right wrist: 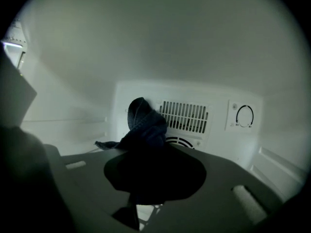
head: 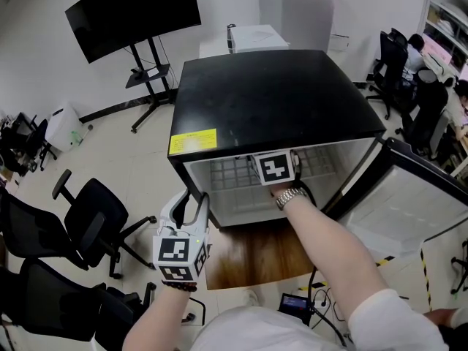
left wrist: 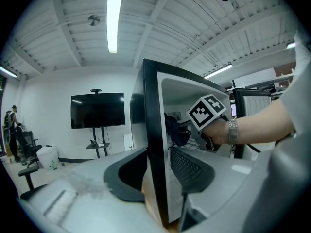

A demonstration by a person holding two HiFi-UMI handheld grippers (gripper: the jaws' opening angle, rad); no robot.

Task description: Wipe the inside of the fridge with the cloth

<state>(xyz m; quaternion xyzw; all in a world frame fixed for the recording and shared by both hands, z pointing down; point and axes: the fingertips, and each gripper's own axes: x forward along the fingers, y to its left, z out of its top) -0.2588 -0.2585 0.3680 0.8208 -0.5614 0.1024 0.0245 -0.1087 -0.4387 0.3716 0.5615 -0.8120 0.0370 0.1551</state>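
Shows the dark blue cloth (right wrist: 143,125) deep inside the fridge (head: 278,101), pinched between the jaws of the right gripper (right wrist: 153,159). Sits in front of the back wall, partly covering the vent grille (right wrist: 184,116) and left of the thermostat dial (right wrist: 244,116); contact with that wall not determinable. Appears as a soft, knotted-looking bunch with a ribbed or knitted weave, one loose corner trailing to the left; no stains discernible in the dim interior. Likely handles as light, limp and easily crushed: no risk of breakage, but prone to folding over itself and offering only a small wiping face. Best taken by a thick gathered fold, as here, leaving a free pad of fabric ahead of the jaw tips to meet the wall. Shows also the left gripper (head: 190,210) outside, jaws closed over the front edge of the fridge's left wall, apparently steadying the cabinet; door (head: 409,203) swung open to the right.
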